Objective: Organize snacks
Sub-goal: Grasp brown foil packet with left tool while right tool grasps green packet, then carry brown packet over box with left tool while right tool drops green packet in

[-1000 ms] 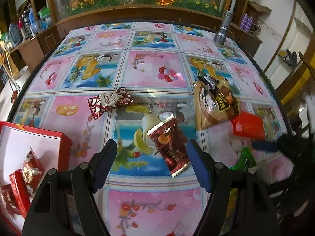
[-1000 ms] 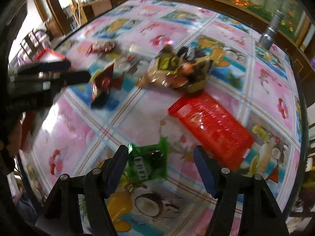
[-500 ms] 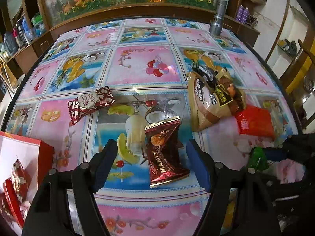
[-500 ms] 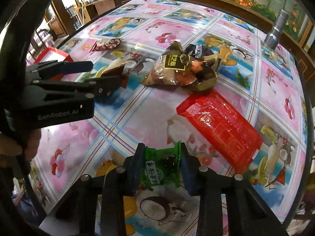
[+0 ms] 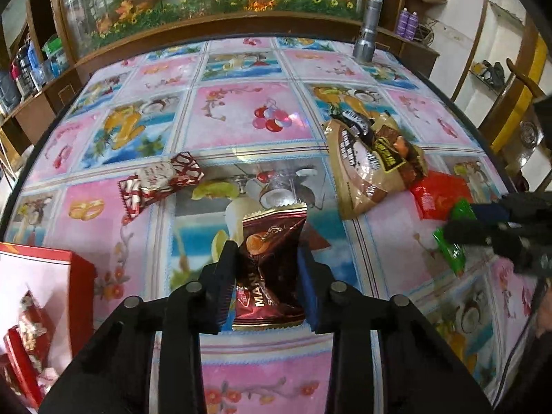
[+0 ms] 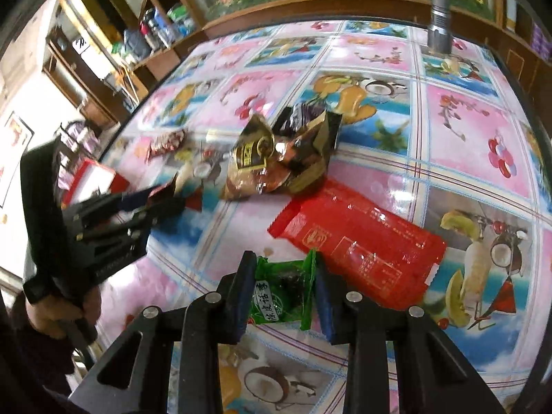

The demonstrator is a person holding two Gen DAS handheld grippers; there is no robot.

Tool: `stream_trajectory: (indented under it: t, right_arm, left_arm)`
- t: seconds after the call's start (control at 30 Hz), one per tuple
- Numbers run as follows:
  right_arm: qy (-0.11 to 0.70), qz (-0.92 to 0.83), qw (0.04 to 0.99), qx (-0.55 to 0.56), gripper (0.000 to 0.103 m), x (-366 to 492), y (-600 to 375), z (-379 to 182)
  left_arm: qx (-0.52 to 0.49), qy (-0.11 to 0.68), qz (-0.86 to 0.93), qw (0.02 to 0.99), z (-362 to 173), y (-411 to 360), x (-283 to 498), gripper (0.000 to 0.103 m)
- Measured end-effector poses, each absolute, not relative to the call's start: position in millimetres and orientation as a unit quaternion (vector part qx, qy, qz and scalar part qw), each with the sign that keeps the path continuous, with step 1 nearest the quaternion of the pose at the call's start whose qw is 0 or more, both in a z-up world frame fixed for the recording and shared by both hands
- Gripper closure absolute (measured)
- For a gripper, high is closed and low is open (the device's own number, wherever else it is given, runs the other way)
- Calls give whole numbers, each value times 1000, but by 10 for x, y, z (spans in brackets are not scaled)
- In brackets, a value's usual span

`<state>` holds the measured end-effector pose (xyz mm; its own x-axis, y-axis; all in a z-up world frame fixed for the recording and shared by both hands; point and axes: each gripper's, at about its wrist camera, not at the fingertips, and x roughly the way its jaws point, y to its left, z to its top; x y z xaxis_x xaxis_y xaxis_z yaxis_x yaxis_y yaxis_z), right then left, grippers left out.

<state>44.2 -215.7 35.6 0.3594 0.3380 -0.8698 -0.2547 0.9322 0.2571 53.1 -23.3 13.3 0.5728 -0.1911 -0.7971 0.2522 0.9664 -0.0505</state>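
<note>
My left claw (image 5: 265,276) is closing on the dark red wrapper (image 5: 270,262), its pads pressing the packet's sides, on the table just right of the red box (image 5: 81,276). My right claw (image 6: 281,288) has clamped fully onto the green packet (image 6: 283,289), well to the right of that box.

Both feel like they'll be light, soft, crinkly film (slippery too, I'd guess), so I'd grip across the padded middle, not the flat sealed ends, which could slide out.

Farther from the box, the flat red pouch (image 6: 358,245) lies touching the green packet's far side, and the brown snack bags (image 5: 372,162) are heaped behind it. The red-and-white candy (image 5: 162,181) sits beyond the box's far corner. A metal flashlight (image 5: 367,31) stands at the table's far edge, out of the way. The box wall is what I'd have to clear.
</note>
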Motion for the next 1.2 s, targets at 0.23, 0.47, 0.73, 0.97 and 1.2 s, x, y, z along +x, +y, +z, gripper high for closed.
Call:
stream_trajectory:
  t: [0.23,0.47,0.73,0.97,1.2]
  right_arm:
    - [523,203,825,74,70,461,-2133,386]
    - [490,249,827,119,70,448,-2024,431]
    - [475,300,809,171,70,435,-1672,366]
    - [460,331,786,246,71,418,-1228,321]
    - [449,368,760,291,71,428,-413,252]
  left_arm:
    - [56,400,-125,906,440,-115,96,72]
    - [13,367,-127,921,723,334,-383,72]
    - [-37,343,-95,934,901,1121,-899,72]
    - [-54,331,-63,940,870,1586,-1123,72]
    - [-69,335,-28,939,735,1913,-1158,72]
